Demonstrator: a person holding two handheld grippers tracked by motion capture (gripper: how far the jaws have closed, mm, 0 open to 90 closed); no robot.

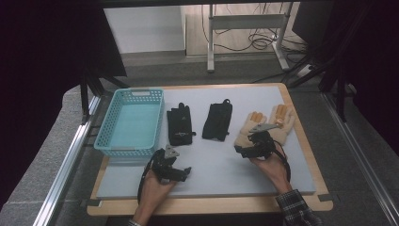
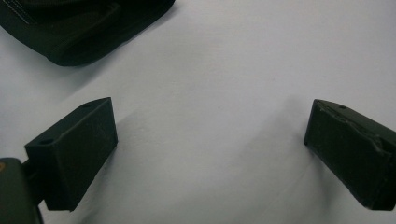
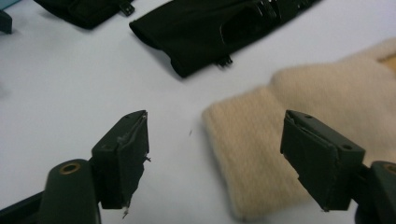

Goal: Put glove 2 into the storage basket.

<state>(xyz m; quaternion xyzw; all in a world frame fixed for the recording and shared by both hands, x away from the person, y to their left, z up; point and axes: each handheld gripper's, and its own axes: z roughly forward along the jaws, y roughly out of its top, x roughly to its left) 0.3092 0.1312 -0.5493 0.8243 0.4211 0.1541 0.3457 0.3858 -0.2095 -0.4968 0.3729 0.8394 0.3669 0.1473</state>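
- Reaching for the cream glove (image 3: 261, 154), just beside the black gloves (image 1: 197, 122), the right gripper (image 3: 215, 154) held fingers spread, nothing pinched.
- Left gripper (image 2: 210, 140): fingers spread, empty.
- Basket (image 1: 106, 141) held nothing; all sorting remained.

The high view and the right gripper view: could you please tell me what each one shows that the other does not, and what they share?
High view alone: the blue basket at the table's left, both hands with their claws, the left claw and right claw, and the floor with cables beyond the table.

Right gripper view alone: the right claw's open jaws close up, with the cream glove's ribbed cuff lying between them, untouched.

Both: the cream gloves, the two black gloves and the white tabletop.
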